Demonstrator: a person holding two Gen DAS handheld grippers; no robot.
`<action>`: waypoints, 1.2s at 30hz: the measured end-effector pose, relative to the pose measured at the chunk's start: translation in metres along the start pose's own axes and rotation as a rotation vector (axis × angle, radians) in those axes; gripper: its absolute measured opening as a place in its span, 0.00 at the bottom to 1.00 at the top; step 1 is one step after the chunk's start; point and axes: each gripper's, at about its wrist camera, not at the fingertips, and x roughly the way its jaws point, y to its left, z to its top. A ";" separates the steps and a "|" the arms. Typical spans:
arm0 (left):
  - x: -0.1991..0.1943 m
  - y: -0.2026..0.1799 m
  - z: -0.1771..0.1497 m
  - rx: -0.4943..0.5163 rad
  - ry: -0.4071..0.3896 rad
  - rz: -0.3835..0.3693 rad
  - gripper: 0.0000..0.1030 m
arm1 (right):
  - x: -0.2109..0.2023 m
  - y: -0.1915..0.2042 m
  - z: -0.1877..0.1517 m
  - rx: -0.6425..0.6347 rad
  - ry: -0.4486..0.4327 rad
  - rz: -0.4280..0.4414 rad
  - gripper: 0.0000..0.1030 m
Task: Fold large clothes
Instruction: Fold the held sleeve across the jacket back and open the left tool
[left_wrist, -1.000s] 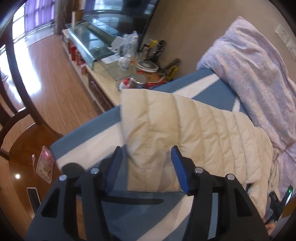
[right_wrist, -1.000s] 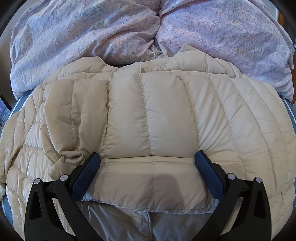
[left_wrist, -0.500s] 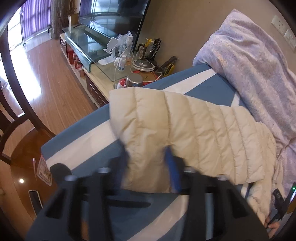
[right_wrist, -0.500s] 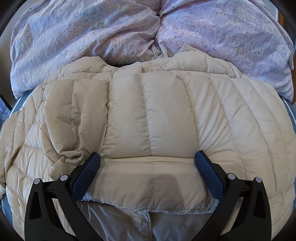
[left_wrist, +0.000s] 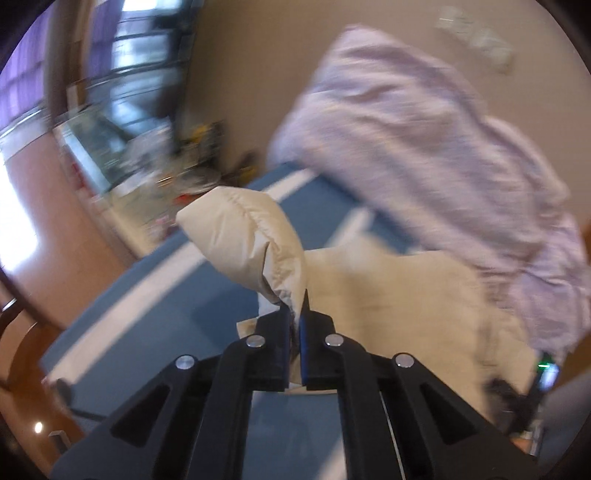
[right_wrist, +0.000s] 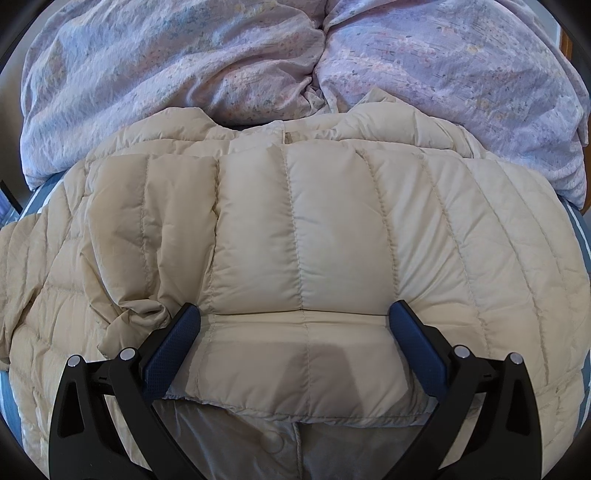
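Cream quilted fabric fills the near part of both views: a puffer jacket (right_wrist: 295, 240) spread on a bed with a blue-and-white striped sheet (left_wrist: 155, 295).

In the left wrist view, the left tool (left_wrist: 294, 325) is clenched on the end of the jacket's sleeve (left_wrist: 243, 236). The blue pads (left_wrist: 303, 343) pinch a thin bunch of the fabric, and the puffy cuff stands up above the tips, lifted off the sheet and bulging toward the bed's left edge. Right of the tool the rest of the jacket lies flat on the sheet, blurred.

In the right wrist view, the right tool (right_wrist: 295, 339) is released, its fingers spread wide over the jacket's near hem. A folded panel of the jacket lies between them, and each tip seems to rest on the fabric, though I cannot tell for sure. Below the hem a grey lining (right_wrist: 258, 443) with a snap shows.

Beyond the jacket, at the far edge of the bed, a lilac floral duvet (right_wrist: 258, 62) is heaped up, touching the collar. Past the bed's left edge, blurred, stand a cluttered low cabinet (left_wrist: 140, 173) and a wood floor.
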 end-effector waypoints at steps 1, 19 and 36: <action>-0.003 -0.019 0.002 0.022 -0.005 -0.047 0.04 | -0.001 -0.001 0.000 -0.005 0.001 0.007 0.99; 0.050 -0.288 -0.101 0.320 0.231 -0.526 0.04 | -0.069 -0.081 -0.015 0.028 -0.104 -0.014 0.99; 0.051 -0.309 -0.120 0.373 0.260 -0.546 0.53 | -0.087 -0.120 -0.026 0.121 -0.136 0.015 0.83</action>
